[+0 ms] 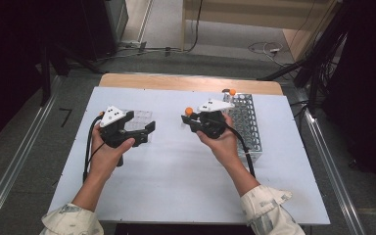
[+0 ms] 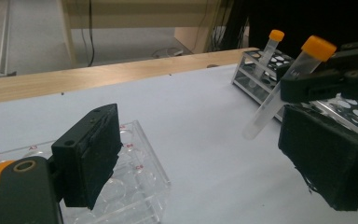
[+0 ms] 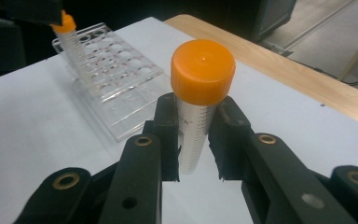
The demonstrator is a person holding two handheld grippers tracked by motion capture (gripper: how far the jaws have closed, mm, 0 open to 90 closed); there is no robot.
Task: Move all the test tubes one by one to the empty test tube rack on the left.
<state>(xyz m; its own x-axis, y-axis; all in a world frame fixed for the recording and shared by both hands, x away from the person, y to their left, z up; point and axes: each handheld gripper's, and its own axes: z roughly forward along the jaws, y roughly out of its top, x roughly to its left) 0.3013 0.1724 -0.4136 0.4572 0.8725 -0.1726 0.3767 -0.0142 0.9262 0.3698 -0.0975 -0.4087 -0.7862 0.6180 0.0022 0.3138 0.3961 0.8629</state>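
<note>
At centre of the high view, the right gripper [image 1: 192, 119] pinches an orange-capped tube [image 1: 189, 111], held above the white table [image 1: 176, 171] just left of the metal rack [image 1: 247, 125]; a second capped tube [image 1: 232, 92] stands at the rack's far end. Left of centre, the left gripper [image 1: 147, 133] has its jaws spread beside a clear well plate [image 1: 139, 117], nothing between them.

Left gripper view: its two black jaws stand wide apart at lower left and lower right. The well plate [image 2: 135, 177] lies at bottom left, partly behind the left-hand jaw. At upper right the right gripper [image 2: 326, 81] grips the tube [image 2: 284, 88], which tilts with its cap up and its tip clear of the table. Behind it, the rack [image 2: 261, 74] holds the other tube [image 2: 270, 46] upright.

Right gripper view: both pads are pressed against the tube [image 3: 196, 107] at frame centre, below the orange cap. At upper left lies the well plate [image 3: 116, 74], with an orange cap [image 3: 65, 22] at the frame's top edge.
</note>
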